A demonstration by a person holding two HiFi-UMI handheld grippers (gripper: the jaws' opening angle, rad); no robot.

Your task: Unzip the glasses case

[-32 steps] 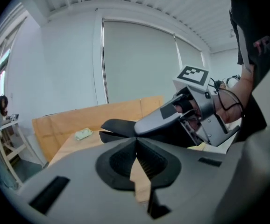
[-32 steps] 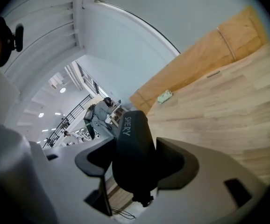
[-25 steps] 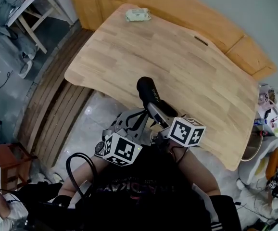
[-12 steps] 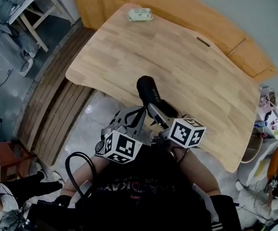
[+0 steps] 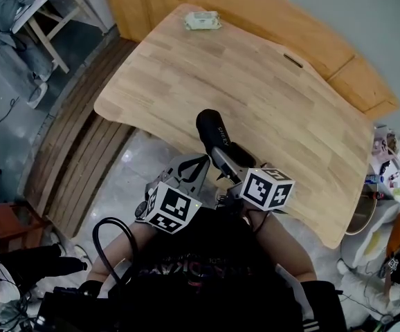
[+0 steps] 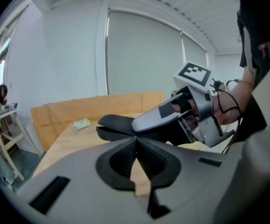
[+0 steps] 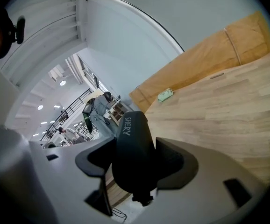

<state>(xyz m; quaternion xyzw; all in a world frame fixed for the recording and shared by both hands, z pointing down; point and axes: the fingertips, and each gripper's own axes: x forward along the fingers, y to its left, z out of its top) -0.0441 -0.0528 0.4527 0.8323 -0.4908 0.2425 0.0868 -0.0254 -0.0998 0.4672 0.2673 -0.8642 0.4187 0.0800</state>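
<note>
Head view showed the pale wooden table [image 5: 269,102]. Over its near edge, the right tool [image 7: 136,164] clamped the black oval glasses case [image 5: 214,133]. Just off that edge, the left tool [image 6: 136,146] hovered, shut and empty. The small zip pull [image 7: 142,200] hung ungripped, so unzipping apparently remained.

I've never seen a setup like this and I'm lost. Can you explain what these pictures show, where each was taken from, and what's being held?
There is no robot here. A person holds a hand tool with two jaws in each hand. The top-down picture comes from a camera on the person's head. The other two come from cameras riding on each tool, looking along its jaws. The right gripper clamps a black glasses case, held near the front edge of the wooden table. The left gripper sits beside the case with its jaws closed together, and I see nothing pinched between them. A small pale green packet lies at the table's far end.
</note>
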